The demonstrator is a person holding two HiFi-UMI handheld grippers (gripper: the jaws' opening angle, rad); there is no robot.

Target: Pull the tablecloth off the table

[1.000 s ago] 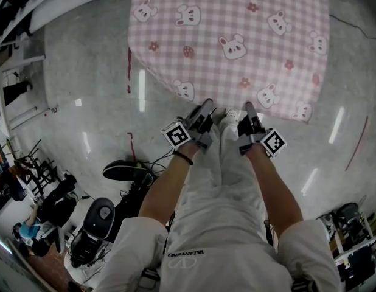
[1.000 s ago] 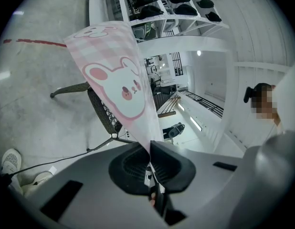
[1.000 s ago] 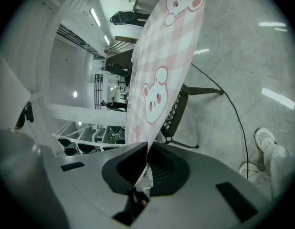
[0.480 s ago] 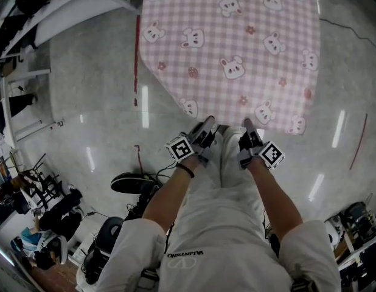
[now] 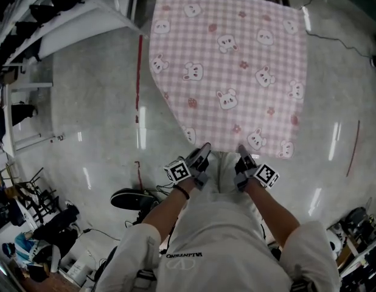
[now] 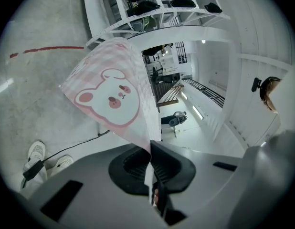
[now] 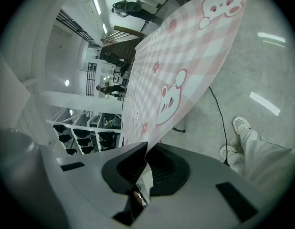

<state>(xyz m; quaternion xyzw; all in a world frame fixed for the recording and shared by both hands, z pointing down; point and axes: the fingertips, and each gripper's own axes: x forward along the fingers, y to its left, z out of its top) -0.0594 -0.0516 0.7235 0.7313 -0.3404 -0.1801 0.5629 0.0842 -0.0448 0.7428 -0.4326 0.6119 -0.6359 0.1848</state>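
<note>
The shiny floor lay below the pink bunny tablecloth, which was spread out flat in the air. At the tablecloth's near edge, 2 grippers, the left gripper and the right gripper, each pinched the tablecloth tight.

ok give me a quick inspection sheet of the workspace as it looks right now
surface: pale glossy floor with a red tape line
job's things: pink checked tablecloth with bunny print, spread out ahead of the person
clutter: dark gear on the floor at lower left
grippers: left hand-held gripper and right hand-held gripper both shut on the tablecloth's near edge
cables: thin cable on the floor to the right of the cloth
surroundings: white shelving at upper left
</note>
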